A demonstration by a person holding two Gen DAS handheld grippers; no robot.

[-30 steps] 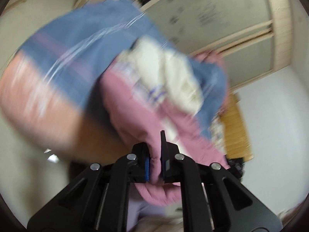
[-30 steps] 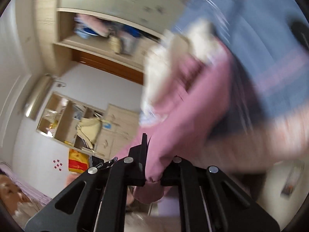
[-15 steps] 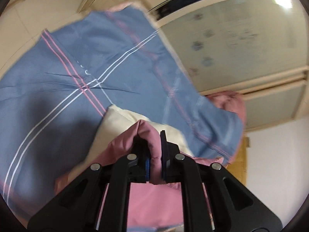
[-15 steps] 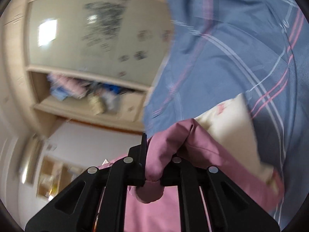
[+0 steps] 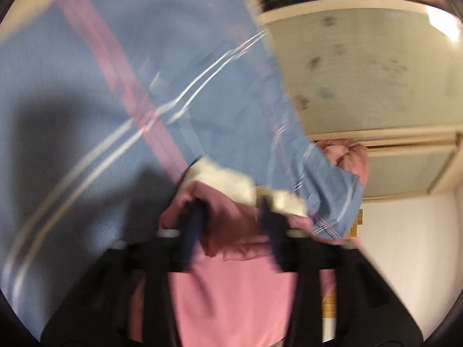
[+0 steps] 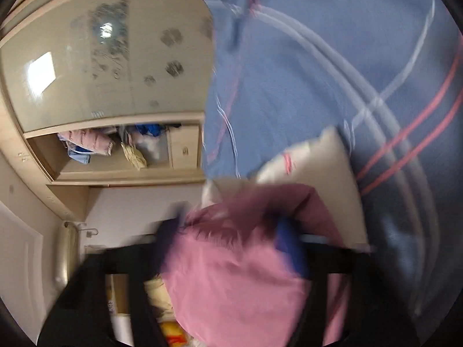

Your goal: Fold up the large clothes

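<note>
- Pink garment (image 5: 231, 283) lying over a blue bedsheet (image 5: 86, 115) crossed with white and pink stripes, a cream lining or panel (image 5: 231, 185) showing at its far edge.
- Sitting wide apart around the pink cloth: the left gripper (image 5: 233, 217), jaws spread, fabric bunched in the gap but not visibly pinched.
- Looking much the same in the other view: the right gripper (image 6: 231, 231), jaws spread with pink garment (image 6: 231, 274) heaped between and over them; hard to say through the blur whether either blue-lined finger (image 6: 286, 248) is touching cloth.
- Judging from open jaws on both sides: a fold being laid down and let go, with the garment resting on the bedsheet (image 6: 318, 72) rather than hanging in the air.
- Showing cream panel (image 6: 312, 162) beyond the pink layer, which suggests one part turned back over another; cannot tell which part of the garment this is.
- Reading progress as partway: at least one fold seemingly placed, but the cloth looking rumpled and thick near the grippers, not yet a flat, squared bundle.
- Remaining, by this estimate: smoothing the bunched edge, taking new corners, and folding again to bring the piece down to a tidy size.
- Standing well apart in the background: a wardrobe (image 6: 115, 57) with frosted sliding doors and an open shelf of piled clothes (image 6: 86, 144).
</note>
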